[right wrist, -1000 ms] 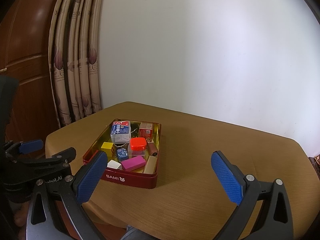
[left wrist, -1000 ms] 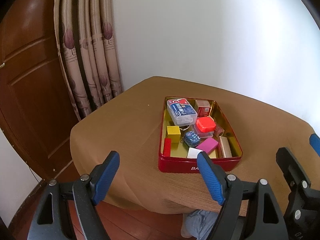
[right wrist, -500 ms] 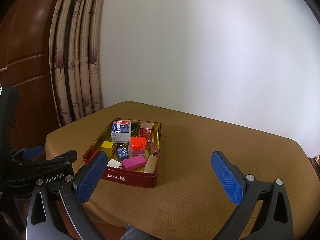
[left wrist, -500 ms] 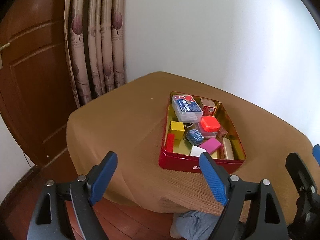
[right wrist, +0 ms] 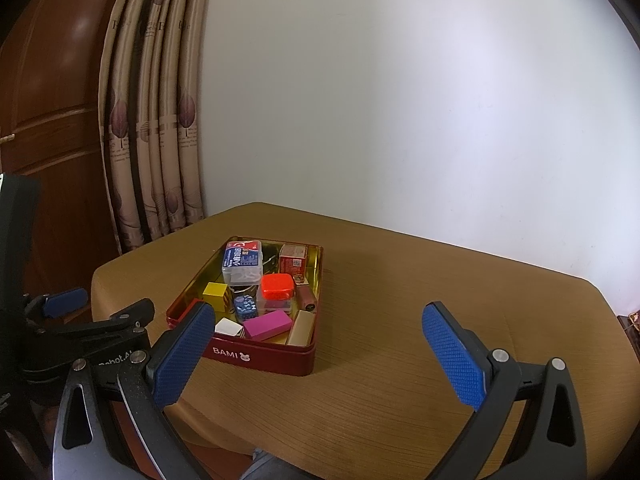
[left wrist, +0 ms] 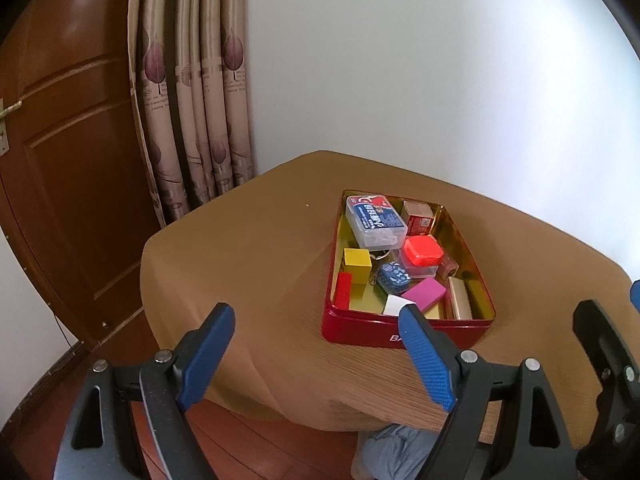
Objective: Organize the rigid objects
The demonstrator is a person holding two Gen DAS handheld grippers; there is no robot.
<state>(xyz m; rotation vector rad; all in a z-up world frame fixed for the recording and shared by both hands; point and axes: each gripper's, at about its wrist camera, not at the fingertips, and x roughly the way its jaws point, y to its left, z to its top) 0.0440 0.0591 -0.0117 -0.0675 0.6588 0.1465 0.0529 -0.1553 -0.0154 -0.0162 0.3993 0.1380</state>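
Left wrist view: red tin point(left wrist: 360, 330) sits on the brown table point(left wrist: 248, 248), near its front edge. Inside, loosely jumbled: clear plastic case with blue label point(left wrist: 374, 220) at the back, small red carton point(left wrist: 418, 216) beside it, red-lidded box point(left wrist: 423, 251), yellow cube point(left wrist: 357, 262), blue patterned die point(left wrist: 394, 277), pink block point(left wrist: 424, 292), white block point(left wrist: 396, 304), red block point(left wrist: 343, 289), tan bar point(left wrist: 460, 304) along the right wall. Some pieces overlap or lean on one another.

Left gripper point(left wrist: 320, 356): jaws spread wide, nothing between them, held short of the table's front edge. Right gripper point(right wrist: 320, 354): jaws likewise spread and empty, hovering above the table just in front of the tin.

Judgement on progress: no item lies outside the tin, none is held. Either sorting has not begun or the items have all been gathered; frames alone do not settle which. If arranging is intended, all of it remains.
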